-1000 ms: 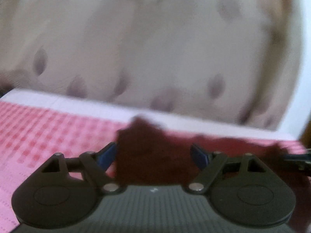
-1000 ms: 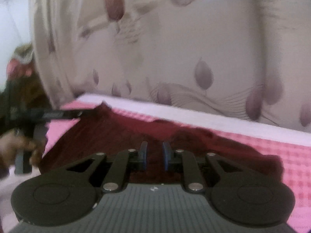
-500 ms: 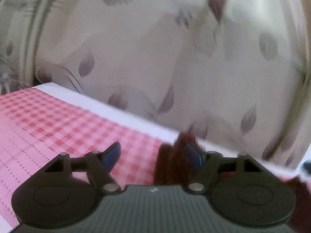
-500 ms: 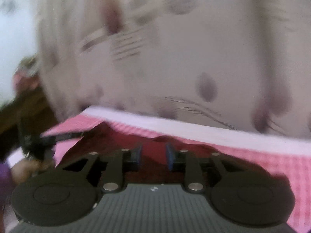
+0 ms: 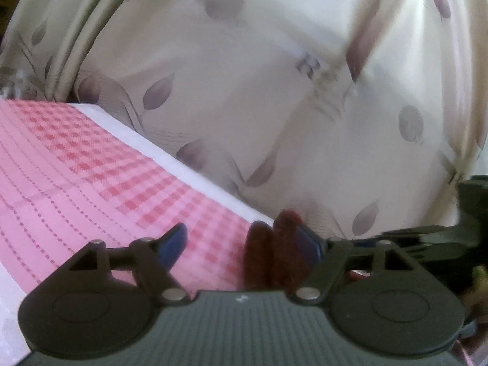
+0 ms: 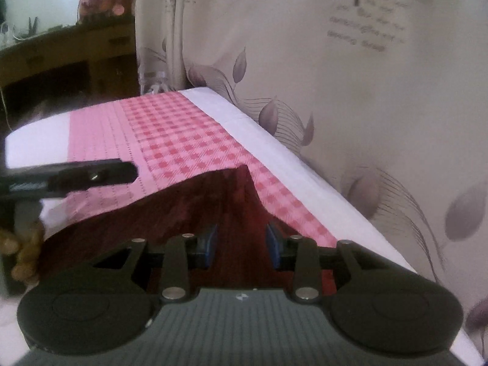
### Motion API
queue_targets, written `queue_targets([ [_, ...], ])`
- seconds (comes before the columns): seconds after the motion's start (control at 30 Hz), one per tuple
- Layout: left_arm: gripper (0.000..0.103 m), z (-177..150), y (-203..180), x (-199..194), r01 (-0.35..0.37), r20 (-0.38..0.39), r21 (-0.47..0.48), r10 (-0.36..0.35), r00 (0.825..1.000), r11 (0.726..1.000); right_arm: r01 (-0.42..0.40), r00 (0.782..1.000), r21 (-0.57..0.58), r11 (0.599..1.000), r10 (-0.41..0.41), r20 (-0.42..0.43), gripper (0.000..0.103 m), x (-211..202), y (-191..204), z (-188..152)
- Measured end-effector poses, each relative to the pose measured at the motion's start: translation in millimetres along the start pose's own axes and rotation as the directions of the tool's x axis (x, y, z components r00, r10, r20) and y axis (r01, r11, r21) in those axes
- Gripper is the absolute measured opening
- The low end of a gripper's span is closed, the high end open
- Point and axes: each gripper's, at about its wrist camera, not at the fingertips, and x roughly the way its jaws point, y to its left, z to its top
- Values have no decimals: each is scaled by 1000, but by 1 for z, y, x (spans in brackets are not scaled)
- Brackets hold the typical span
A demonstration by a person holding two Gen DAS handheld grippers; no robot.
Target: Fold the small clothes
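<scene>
A dark red garment (image 6: 195,210) lies on the pink checked cloth (image 6: 183,134) of the table. In the right wrist view it spreads out in front of my right gripper (image 6: 241,244), whose jaws stand partly apart just above it, holding nothing. In the left wrist view only a bunched fold of the garment (image 5: 274,247) shows, lying against the right blue pad (image 5: 308,241). My left gripper (image 5: 244,241) is open wide. The left gripper also shows from the side in the right wrist view (image 6: 91,177), above the garment's left part.
A cream curtain with leaf prints (image 6: 350,91) hangs right behind the table's far white edge (image 6: 274,143). A dark wooden cabinet (image 6: 61,61) stands beyond the table's left end. The right gripper's body (image 5: 451,241) shows at the right edge of the left wrist view.
My right gripper has opened wider and swung left, showing the table's left end. My left gripper has turned left, so the garment now shows only as a fold at its right pad.
</scene>
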Motion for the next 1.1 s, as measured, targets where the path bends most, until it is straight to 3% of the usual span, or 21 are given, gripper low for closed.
queue_targets([
  [0.1,79,-1,1,-1,5,2,-10,-5,1000,1000,-17,999,-13,1000,17,-35,37,17,-1,2],
  [0.2,82,-2,2,-1,2,2,-14,-2,1000,1000,-7,997,-69,998,1,-82,16,35,4,1],
  [0.27,82,-2,3,-2,5,6,-14,-5,1000,1000,-21,997,-50,999,17,-74,15,37,0,2],
  [0.3,82,-2,2,-3,3,6,-11,-3,1000,1000,-28,998,-42,999,26,-53,8,36,0,5],
  [0.57,83,-4,-5,-5,17,-1,29,-17,1000,999,-47,995,28,999,44,88,7,33,-4,29],
  [0.7,83,-5,-9,-5,36,-6,46,-35,999,998,-51,998,15,999,50,48,2,57,1,27],
  [0.83,84,-4,-6,0,6,-32,24,-5,999,1000,-62,998,-18,998,62,10,3,78,13,19],
  [0.97,84,-4,-2,2,-2,-44,-3,2,999,1000,-84,993,66,994,78,92,3,59,1,25],
  [1.1,84,-5,-3,1,-2,-38,6,3,999,1000,-70,978,194,978,29,208,3,-6,-32,27],
])
